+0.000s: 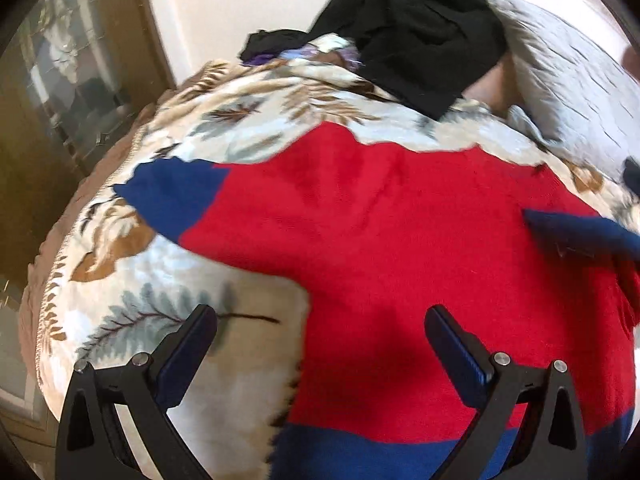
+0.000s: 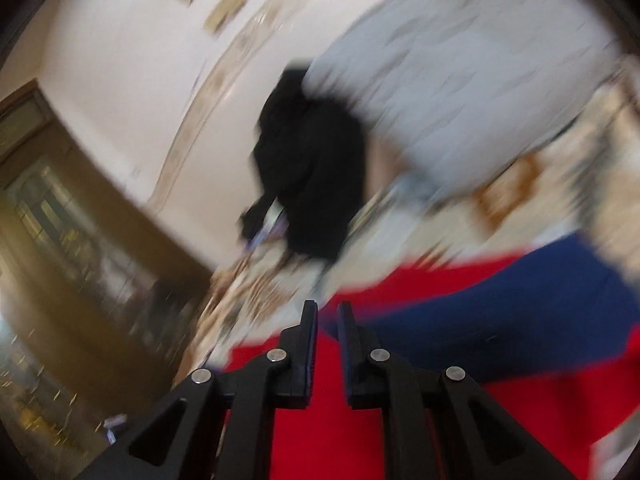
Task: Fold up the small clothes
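Observation:
A red sweater [image 1: 380,248] with blue cuffs and a blue hem lies spread on a leaf-patterned blanket [image 1: 132,320]. Its left sleeve with a blue cuff [image 1: 172,196] reaches out to the left. My left gripper [image 1: 320,332] is open and empty just above the sweater's lower left edge. In the right wrist view, which is blurred, my right gripper [image 2: 327,312] is shut on a fold of the red sweater [image 2: 320,432], next to its blue sleeve end [image 2: 500,312]. That blue sleeve end also shows folded onto the sweater in the left wrist view [image 1: 580,232].
A heap of black clothes [image 1: 412,36] lies at the far end of the blanket. A grey quilted pillow [image 1: 568,80] sits to its right. A wooden glass-fronted cabinet [image 1: 72,80] stands on the left by the white wall.

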A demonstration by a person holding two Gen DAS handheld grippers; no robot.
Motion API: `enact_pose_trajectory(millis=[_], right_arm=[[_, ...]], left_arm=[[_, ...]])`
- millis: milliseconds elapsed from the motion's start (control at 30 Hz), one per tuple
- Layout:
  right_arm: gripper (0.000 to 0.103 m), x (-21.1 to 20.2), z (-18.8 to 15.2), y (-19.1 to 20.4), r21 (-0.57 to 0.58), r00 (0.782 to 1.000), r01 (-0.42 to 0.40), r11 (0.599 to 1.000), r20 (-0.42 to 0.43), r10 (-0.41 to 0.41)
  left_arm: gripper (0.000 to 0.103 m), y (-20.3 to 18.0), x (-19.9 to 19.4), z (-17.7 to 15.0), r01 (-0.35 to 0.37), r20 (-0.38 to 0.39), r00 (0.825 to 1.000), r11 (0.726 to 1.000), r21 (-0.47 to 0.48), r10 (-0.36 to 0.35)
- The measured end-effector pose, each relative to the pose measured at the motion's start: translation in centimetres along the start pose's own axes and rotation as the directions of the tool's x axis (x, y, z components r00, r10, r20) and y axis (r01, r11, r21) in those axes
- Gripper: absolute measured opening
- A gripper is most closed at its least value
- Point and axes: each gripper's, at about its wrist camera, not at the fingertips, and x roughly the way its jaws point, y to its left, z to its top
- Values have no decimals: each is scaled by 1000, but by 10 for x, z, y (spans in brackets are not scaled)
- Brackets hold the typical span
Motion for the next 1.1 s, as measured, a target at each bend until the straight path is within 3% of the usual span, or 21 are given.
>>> enact_pose_trajectory(millis=[133,233,267,300,367,400,533,567,633,700,767,800,900,933,967,1033,1100], right_arm=[[15,24,-17,16,-7,987,-48,999,-152,46],[21,-8,-4,8,9,997,14,1000,-74,-14],[33,-21,-2,2,29,999,33,999,-34,-32],[64,-40,0,-9,77,998,56,995,26,-59],[98,-78,-7,-32,207,979,98,974,157,-132],[98,-84,-7,-38,232,972,98,968,186,-143],[91,-102,1,-73,294,972,103,950,175,-159],[88,-107,3,-80,295,968,104,950,188,-164],[85,-119,9,-91,267,949,160,950,225,-223],[76,-131,19,-102,265,946,165,950,232,-229],[75,-137,26,-109,279,949,137,951,239,-207],[75,-141,29,-111,279,945,139,950,249,-211],[75,-152,33,-119,278,939,159,947,253,-232],[75,-152,35,-123,286,940,158,945,251,-233],[75,-152,37,-126,292,941,154,944,249,-231],[75,-153,36,-131,296,941,159,942,244,-235],[75,-151,37,-133,295,945,166,941,226,-237]], left_arm=[[103,18,-5,2,22,30,999,999,-44,-20],[103,14,-12,7,103,79,992,993,-54,-99],[103,10,-13,7,137,89,987,989,-51,-133],[103,5,-14,8,177,93,981,983,-45,-172],[103,-14,-16,11,271,87,960,962,-25,-268],[103,-23,-16,13,306,80,949,952,-16,-304],[103,-78,-5,30,424,17,905,904,48,-426],[103,-91,-1,34,439,-3,898,895,73,-440],[94,-125,12,36,434,-44,901,891,134,-432],[66,-152,26,36,454,-102,891,873,177,-443],[52,-175,48,36,502,-201,859,850,160,-470],[52,-182,58,37,512,-231,849,849,132,-475],[50,-188,63,38,500,-189,859,859,113,-476],[44,-189,62,39,510,-170,855,854,101,-490],[19,-188,61,40,530,-165,843,844,87,-512],[13,-188,65,42,595,-179,794,803,36,-580],[10,-187,57,45,598,-154,796,801,42,-586]])
